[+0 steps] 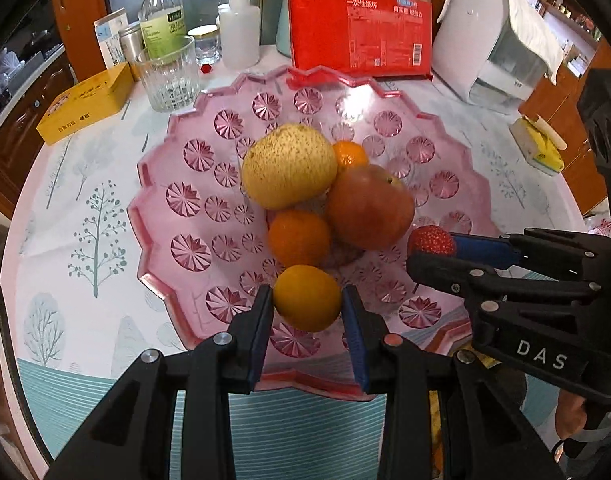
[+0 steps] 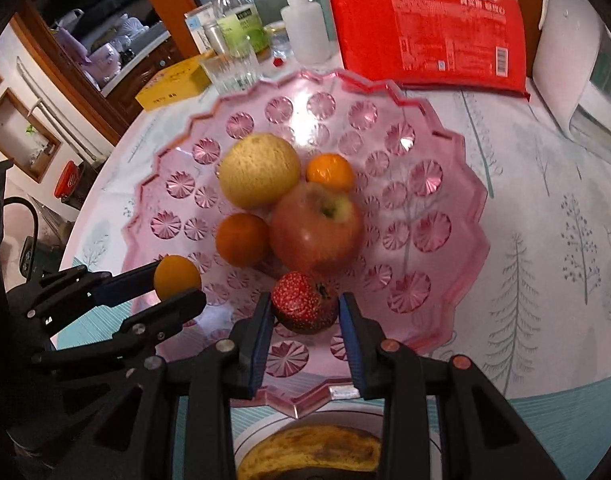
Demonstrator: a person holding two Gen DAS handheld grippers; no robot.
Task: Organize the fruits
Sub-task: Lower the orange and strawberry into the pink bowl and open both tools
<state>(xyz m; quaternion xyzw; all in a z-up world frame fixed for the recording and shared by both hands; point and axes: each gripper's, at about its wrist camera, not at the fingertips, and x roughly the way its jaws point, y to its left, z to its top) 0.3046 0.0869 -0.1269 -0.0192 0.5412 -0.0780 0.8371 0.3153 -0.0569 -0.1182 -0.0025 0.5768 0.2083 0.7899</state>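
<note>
Both grippers are over the near edge of the pink bowl [image 1: 153,216]. Left gripper [image 1: 307,300] has its jaws clamped on a small orange [image 1: 307,298], right gripper [image 2: 305,308] is clamped on a strawberry [image 2: 303,302] just right of it. Already sitting mid-bowl: pear [image 1: 287,166], apple [image 2: 317,228], and two more oranges [image 1: 299,238] [image 2: 330,172], all bunched together touching. A spotty banana [image 2: 309,454] sits on a white plate [image 2: 265,426] nearer than the bowl.

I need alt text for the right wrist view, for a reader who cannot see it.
The right gripper grips a red strawberry over a pink glass bowl holding an apple, a pear and two oranges. At left, the left gripper holds a small orange; a banana lies on a plate below.
</note>
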